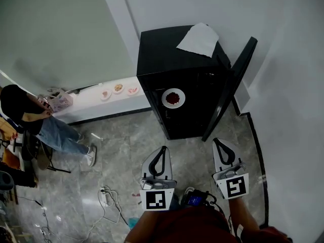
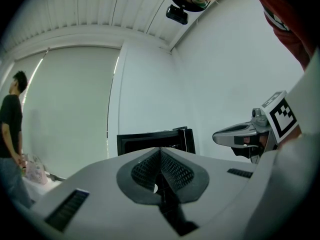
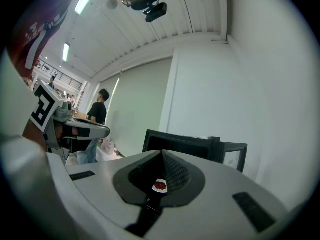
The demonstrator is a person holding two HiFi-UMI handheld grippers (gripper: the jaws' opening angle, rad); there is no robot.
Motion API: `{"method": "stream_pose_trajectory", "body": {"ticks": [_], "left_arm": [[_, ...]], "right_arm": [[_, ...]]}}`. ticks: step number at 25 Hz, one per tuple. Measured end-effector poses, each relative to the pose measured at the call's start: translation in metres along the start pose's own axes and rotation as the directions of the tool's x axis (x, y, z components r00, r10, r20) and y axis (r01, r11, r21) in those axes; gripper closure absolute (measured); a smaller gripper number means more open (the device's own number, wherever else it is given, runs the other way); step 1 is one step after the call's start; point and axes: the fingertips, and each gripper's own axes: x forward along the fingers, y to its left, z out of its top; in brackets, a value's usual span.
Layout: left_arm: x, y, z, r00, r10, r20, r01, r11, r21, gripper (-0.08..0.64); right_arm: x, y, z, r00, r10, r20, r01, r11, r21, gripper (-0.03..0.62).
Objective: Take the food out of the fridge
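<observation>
Before the fridge (image 1: 162, 49), grippers (image 1: 163, 149) (image 1: 217, 141) abreast

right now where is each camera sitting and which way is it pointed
Head view: on the person's head, steeply down at the open fridge and its plate of food; left gripper, right gripper and a red shirt show.
Left gripper view: on the left gripper, along its shut jaws toward the fridge; right gripper at right.
Right gripper view: likewise, left gripper at left.
All three share the fridge.

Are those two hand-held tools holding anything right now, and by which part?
Nothing is held. The left tool and right tool both have their jaws together, empty; the plate of food sits in the open fridge.
</observation>
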Motion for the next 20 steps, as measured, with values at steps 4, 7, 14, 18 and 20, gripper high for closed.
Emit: {"method": "stream_pose_trajectory", "body": {"ticks": [4,7,14,18,20], "left_arm": [[0.009,0.014,-0.006,1.000,-0.010,0.006,0.010,1.000,0.002,0.546],[0.013,0.028,-0.007,1.000,-0.023,0.016,0.023,1.000,-0.001,0.546],[0.030,0.070,-0.005,0.994,-0.111,-0.001,0.111,0.991,0.070,0.546],[0.038,0.093,-0.001,0.991,-0.130,0.042,0.131,0.991,-0.008,0.546],[0.039,0.103,0.000,0.987,-0.153,0.048,0.152,0.988,0.023,0.546]], "right_arm": [[0.016,0.005,-0.005,1.000,-0.005,-0.007,0.005,1.000,-0.006,0.571],[0.029,0.013,-0.011,0.999,-0.011,-0.042,0.010,0.999,-0.031,0.571],[0.065,0.033,-0.013,0.993,-0.043,-0.107,0.033,0.995,-0.092,0.571],[0.082,0.045,0.000,0.993,-0.092,-0.071,0.086,0.993,-0.084,0.571],[0.089,0.050,0.006,0.992,-0.121,-0.043,0.118,0.991,-0.069,0.571]]}}
